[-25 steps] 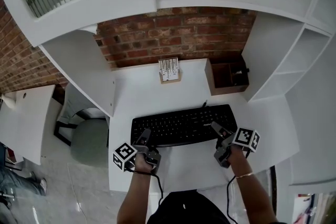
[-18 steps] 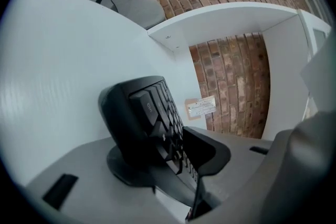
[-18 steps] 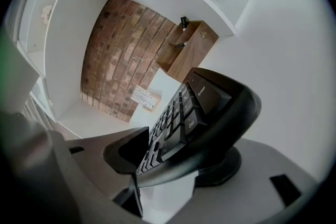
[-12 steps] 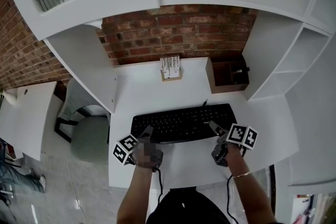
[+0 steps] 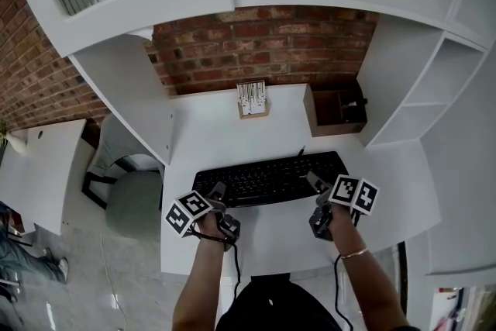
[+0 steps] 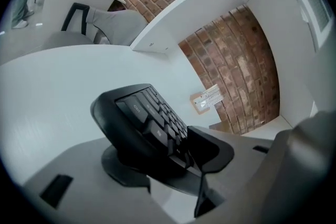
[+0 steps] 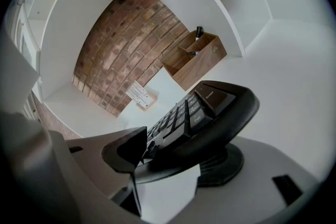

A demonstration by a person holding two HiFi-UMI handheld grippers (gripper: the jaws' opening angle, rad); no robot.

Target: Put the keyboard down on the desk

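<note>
at the front of the white desk (image 5: pixel 271 244), my worry is the pull-back. each lower jaw looks tucked under a near corner of the black keyboard (image 5: pixel 267 180), so if i withdraw tilted or unevenly i'd likely drag it toward the desk's front edge or skew it. the keyboard lies on the desk, long side facing the brick wall (image 5: pixel 263 50). the left gripper (image 6: pixel 168 160) and right gripper (image 7: pixel 173 160) have just been spreading their jaws. both stand wide, not pinching, each with one near corner between its jaws.
</note>
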